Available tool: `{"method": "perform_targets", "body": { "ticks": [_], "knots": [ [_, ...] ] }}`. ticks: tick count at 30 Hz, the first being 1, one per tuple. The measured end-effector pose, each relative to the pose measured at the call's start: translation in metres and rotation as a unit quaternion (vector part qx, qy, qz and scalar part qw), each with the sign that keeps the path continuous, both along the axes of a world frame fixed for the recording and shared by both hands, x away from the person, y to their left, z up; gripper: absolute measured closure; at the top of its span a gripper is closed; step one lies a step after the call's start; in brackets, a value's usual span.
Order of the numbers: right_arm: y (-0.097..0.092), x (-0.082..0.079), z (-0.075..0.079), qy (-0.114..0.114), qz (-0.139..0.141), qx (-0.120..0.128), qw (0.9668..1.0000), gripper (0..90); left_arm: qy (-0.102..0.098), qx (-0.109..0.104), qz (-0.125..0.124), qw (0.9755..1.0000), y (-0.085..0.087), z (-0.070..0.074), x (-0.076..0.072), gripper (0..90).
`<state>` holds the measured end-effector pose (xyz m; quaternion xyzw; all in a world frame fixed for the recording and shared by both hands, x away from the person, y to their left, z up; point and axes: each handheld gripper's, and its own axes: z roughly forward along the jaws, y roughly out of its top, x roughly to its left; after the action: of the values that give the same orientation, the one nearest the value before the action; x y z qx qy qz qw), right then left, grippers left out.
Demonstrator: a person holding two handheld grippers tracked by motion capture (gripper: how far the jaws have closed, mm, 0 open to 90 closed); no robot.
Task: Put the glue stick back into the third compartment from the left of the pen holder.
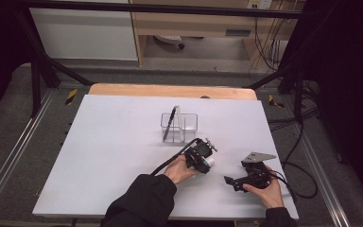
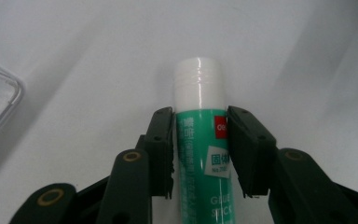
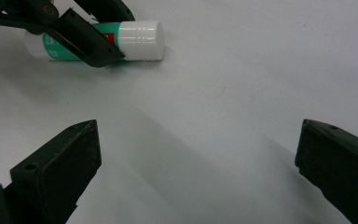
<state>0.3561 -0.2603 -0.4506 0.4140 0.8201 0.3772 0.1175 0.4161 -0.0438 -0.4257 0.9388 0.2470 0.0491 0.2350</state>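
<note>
Pen [image 1: 169,124] leans upright in clear two-compartment holder's [image 1: 192,123] left cell.

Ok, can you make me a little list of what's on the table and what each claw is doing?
surface: white table
thing being worked on: green glue stick with a white cap, lying flat
left claw: closed on the glue stick's green body, one jaw on each side
right claw: wide open, nothing between its jaws, apart from the glue stick
container: clear two-part box, behind the left claw
in the box: a dark pen, leaning in the left part
</note>
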Motion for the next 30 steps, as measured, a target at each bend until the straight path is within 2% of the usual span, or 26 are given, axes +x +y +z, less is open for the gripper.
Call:
{"method": "perform_targets", "body": {
  "ticks": [11, 19, 30],
  "knots": [
    [0.0005, 0.0004, -0.0009, 0.001, 0.002, -0.002, 1.0, 1.1, 0.01, 0.007, 0.002, 0.9999, -0.0009, -0.0007, 0.0, 64.3],
    [0.0006, 0.0004, -0.0007, 0.004, 0.003, 0.0, 1.0, 1.2, -0.003, 0.024, -0.005, 0.9997, -0.0047, -0.0004, -0.0027, 64.9],
    [0.0006, 0.0006, -0.0009, 0.004, 0.005, 0.0, 1.0, 1.2, 0.014, 0.015, 0.0, 0.9998, -0.0003, 0.0014, -0.0004, 65.3]
  ]
}}
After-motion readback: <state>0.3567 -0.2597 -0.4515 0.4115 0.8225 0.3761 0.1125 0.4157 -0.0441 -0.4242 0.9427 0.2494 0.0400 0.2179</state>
